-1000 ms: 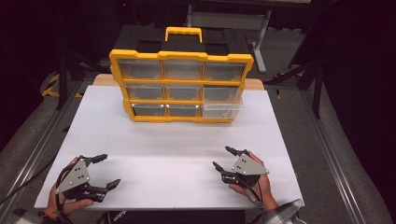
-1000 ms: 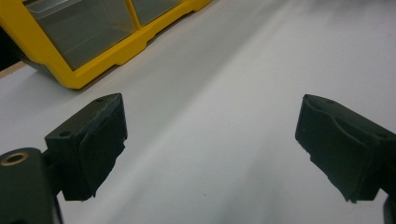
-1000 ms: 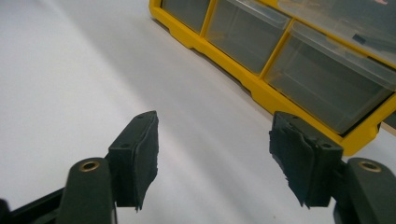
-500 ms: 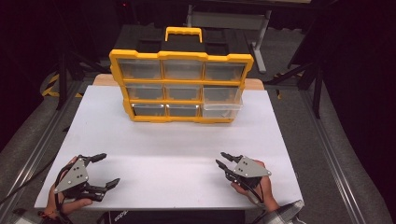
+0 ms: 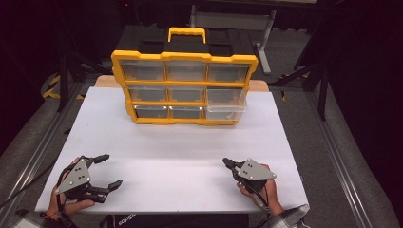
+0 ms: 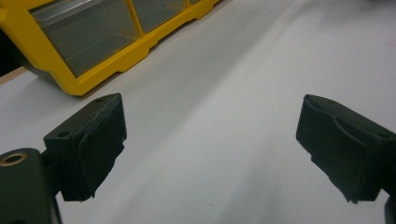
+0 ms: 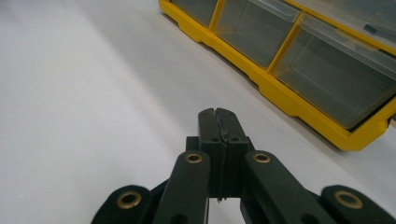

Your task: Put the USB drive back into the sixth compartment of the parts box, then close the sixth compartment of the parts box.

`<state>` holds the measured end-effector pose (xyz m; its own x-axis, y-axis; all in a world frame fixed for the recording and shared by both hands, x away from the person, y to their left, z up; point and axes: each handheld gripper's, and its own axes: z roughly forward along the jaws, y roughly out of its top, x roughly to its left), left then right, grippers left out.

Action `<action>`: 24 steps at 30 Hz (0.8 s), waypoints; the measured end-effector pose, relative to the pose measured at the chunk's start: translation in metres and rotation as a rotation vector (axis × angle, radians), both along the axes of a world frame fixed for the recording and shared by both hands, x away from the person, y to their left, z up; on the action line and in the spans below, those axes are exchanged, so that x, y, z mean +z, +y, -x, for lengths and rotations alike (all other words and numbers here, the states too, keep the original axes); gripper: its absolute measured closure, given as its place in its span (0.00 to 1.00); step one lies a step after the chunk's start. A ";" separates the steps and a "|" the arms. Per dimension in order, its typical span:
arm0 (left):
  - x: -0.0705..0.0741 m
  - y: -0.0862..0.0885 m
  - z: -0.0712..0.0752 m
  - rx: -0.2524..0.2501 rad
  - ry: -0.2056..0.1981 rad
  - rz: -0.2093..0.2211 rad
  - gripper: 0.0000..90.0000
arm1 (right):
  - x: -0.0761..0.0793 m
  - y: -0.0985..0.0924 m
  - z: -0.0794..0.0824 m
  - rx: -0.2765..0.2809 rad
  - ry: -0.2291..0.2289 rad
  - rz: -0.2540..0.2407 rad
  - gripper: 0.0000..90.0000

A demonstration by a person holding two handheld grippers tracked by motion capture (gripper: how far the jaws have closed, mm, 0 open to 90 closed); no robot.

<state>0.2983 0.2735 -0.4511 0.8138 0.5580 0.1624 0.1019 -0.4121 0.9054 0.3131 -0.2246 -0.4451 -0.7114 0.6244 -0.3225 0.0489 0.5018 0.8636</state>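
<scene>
Standing upright on white counter: yellow plastic organizer with 9 clear drawers, bottom-right drawer protruding; no legible writing. Left tool wide; right tool just closed, empty.

White table; dark stands behind.

- One yellow drawer box sits at 12 o'clock on the desk.
- It has nine see-through drawers, in three rows of three.
- One yellow handle is on top.
- One white desk.
- Two grippers: the left gripper at 7 o'clock, the right gripper at 5 o'clock.
- Two black fingers on each gripper.
</scene>
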 end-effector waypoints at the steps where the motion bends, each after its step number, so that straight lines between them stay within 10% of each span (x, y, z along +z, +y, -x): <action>1: 0.000 0.000 0.000 0.000 0.000 0.001 0.11 | 0.000 0.000 0.000 -0.001 0.001 0.002 1.00; 24: -0.001 -0.001 -0.002 -0.004 0.005 -0.002 0.11 | -0.002 0.000 0.000 -0.005 0.007 0.004 1.00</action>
<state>0.3005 0.2726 -0.4522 0.8168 0.5546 0.1591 0.1050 -0.4140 0.9042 0.3129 -0.2248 -0.4469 -0.7104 0.6267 -0.3203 0.0571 0.5049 0.8613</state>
